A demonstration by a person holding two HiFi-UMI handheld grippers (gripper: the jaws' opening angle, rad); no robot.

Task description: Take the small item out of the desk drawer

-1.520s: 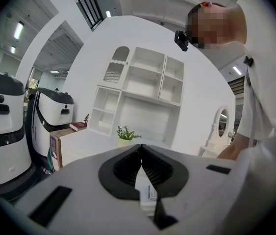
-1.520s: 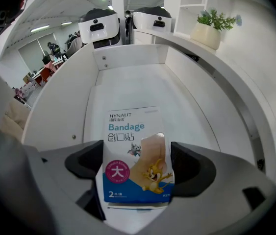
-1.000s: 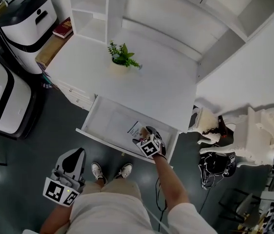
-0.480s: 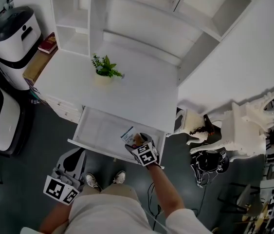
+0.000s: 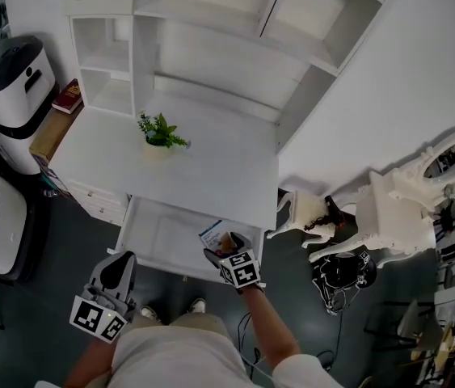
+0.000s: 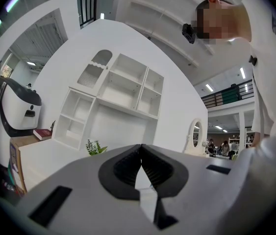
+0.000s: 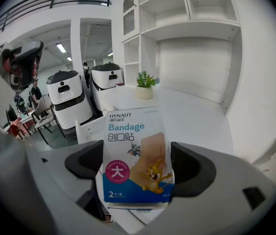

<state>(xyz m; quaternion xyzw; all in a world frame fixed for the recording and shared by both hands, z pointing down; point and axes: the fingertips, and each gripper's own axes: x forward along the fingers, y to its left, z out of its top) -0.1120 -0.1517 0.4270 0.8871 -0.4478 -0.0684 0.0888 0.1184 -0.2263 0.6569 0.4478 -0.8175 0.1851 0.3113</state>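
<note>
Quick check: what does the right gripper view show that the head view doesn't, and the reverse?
Only the right gripper view: the bandage box face-on, its print readable, clamped upright between the jaws of the right gripper.
Only the head view: the box held over the right end of the open drawer, and a red book at far left.
Both: the box, the potted plant on the desk, and the white shelving.
</note>
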